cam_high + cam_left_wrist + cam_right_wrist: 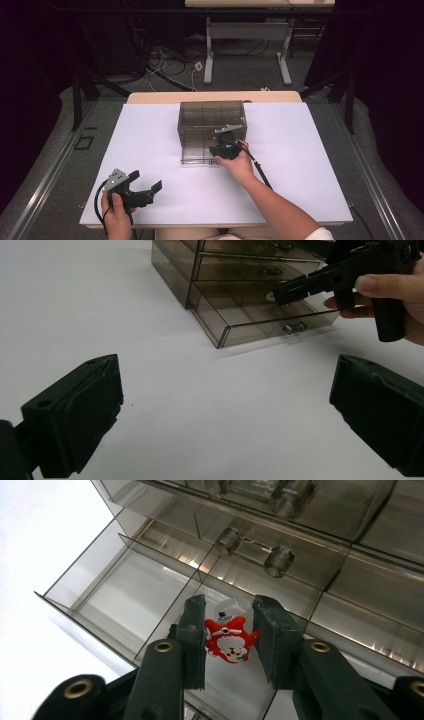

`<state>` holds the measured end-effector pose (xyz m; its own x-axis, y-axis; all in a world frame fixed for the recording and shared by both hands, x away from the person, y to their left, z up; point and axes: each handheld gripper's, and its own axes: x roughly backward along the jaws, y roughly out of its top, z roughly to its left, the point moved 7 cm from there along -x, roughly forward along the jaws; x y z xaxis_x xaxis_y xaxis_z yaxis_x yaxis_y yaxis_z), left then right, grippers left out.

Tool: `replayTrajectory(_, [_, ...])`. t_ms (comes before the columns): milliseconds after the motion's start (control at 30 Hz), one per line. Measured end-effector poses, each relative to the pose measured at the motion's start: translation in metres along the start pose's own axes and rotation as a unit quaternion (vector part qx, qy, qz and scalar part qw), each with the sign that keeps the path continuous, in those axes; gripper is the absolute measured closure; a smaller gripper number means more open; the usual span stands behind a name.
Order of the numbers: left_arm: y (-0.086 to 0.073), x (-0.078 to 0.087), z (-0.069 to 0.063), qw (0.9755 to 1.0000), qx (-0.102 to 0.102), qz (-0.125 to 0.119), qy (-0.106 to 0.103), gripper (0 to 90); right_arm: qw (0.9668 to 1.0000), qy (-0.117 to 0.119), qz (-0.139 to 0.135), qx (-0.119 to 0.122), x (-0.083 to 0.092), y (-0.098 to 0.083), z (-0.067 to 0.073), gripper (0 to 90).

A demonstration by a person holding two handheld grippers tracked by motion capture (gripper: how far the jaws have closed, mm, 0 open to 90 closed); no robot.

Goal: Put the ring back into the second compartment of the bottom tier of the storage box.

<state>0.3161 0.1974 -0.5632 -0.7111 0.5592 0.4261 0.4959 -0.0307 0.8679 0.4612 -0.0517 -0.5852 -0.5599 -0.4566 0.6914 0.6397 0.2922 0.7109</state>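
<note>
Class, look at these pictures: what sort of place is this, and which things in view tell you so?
Probably a lab or workshop set up for recording, not a home. Loose cables lie on the floor, a bare work table stands between dark curtains, and another desk stands behind.

My desk is a white sheet [150, 150] laid over a wood tabletop [215, 96], wood strip peeking out at the far edge. Floor's grey carpet [50, 165] w/ a metal rail [45, 190] running along the left side. Behind the far edge there's a tangle of cables [170, 65] and the white legs of another table [247, 35]. Black curtains [390, 75] both sides, pretty dim back there.
</note>
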Motion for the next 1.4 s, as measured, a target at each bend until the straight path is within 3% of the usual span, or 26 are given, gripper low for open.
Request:
replayTrajectory(733, [0.000, 0.000, 0.000, 1.0000, 0.001, 0.000, 0.000, 0.8, 0.9999, 0.010, -0.005, -0.011, 0.011, 0.004, -0.003, 49.0])
replayTrajectory(833, [0.000, 0.000, 0.000, 1.0000, 0.001, 0.000, -0.001, 0.8, 0.9997, 0.012, -0.018, -0.009, 0.013, 0.006, -0.003, 45.5])
replayTrajectory(867, [0.000, 0.000, 0.000, 1.0000, 0.000, -0.001, -0.001, 0.8, 0.9999, 0.010, -0.011, -0.008, 0.016, 0.006, -0.003, 44.2])
replayTrajectory(1067, [0.000, 0.000, 0.000, 1.0000, 0.000, -0.001, 0.000, 0.8, 0.9995, 0.013, -0.028, 0.003, 0.028, 0.009, -0.001, 40.0])
replayTrajectory(1200, [0.000, 0.000, 0.000, 1.0000, 0.001, -0.001, 0.000, 0.8, 0.9986, 0.019, -0.049, 0.000, 0.036, 0.012, 0.001, 39.6])
replayTrajectory(1400, [0.000, 0.000, 0.000, 1.0000, 0.000, -0.001, 0.001, 0.8, 0.9984, 0.025, -0.052, -0.001, 0.047, 0.012, 0.004, 36.6])
